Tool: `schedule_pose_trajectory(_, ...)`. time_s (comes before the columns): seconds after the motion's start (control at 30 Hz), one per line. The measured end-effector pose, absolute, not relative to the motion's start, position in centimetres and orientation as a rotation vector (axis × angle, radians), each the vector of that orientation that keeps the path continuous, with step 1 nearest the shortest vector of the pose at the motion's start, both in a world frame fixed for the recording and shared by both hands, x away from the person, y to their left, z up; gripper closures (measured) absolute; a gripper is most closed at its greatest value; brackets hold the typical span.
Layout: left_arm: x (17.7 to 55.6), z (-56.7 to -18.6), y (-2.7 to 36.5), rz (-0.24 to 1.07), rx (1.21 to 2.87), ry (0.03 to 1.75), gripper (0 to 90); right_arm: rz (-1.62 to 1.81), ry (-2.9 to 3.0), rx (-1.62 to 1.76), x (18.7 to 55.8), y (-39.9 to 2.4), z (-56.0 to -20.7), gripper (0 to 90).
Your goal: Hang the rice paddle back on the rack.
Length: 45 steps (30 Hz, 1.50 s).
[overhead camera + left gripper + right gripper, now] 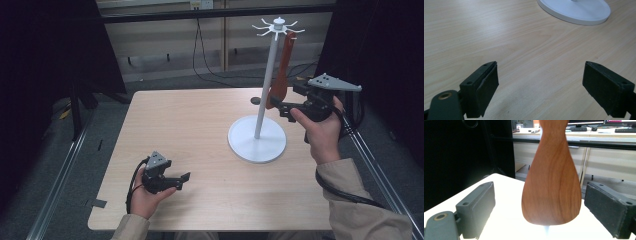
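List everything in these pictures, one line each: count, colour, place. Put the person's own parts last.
Table: one, light wood, fills the middle of the high view.
Stand: one, white, round base on the table's right half, thin pole rising to a crown of hooks.
Spatula: one, reddish-brown wood, hanging from the hooks beside the pole, blade down.
Cables: several, black, on the floor beyond the table.
Rails: two, grey metal, along the table's left and right sides.
Left claw: one, black, low over the table's near left, open.
Right claw: one, black, raised at the spatula's blade, open around it.
Hands: two, beige sleeves, left, right.
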<state>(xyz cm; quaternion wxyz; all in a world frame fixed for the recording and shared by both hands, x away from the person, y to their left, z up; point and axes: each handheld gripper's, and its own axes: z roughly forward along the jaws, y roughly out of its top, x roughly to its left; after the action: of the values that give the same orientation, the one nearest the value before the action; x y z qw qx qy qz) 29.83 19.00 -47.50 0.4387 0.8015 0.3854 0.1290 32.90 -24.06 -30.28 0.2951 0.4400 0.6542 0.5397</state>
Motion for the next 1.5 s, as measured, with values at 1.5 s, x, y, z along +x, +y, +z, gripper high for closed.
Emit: schedule_pose_trajectory(1.5, 29.9, -47.5, 18.4, 0.316, 2.0, 0.947, 13.2, 1.476, 1.82, 1.18, 29.3, -24.4, -36.1, 8.0)
